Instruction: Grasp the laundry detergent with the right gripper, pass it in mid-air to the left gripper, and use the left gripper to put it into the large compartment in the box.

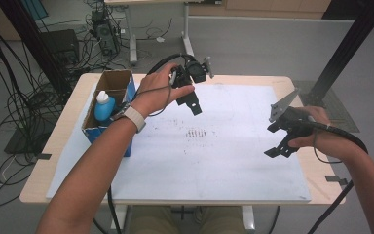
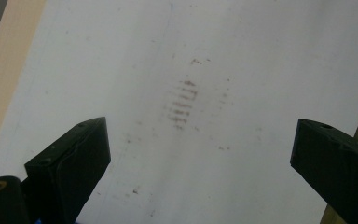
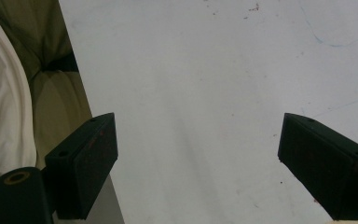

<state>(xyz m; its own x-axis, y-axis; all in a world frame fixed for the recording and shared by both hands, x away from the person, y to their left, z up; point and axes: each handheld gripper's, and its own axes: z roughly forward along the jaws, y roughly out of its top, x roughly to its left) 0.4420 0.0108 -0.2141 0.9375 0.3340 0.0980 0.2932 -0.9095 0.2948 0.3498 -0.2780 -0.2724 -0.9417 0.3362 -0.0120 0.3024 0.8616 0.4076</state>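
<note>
Matt white board (image 1: 233,161), scuffed; cardboard box (image 1: 111,83).

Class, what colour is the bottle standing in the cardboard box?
The bottle is blue with a white cap, clearest in the high view.

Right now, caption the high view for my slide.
Both open tongs, left and right, hover above the white mat; blue bottle sits boxed.

Black claws (image 1: 193,104), white wristband (image 1: 135,118), trailing cables
</note>
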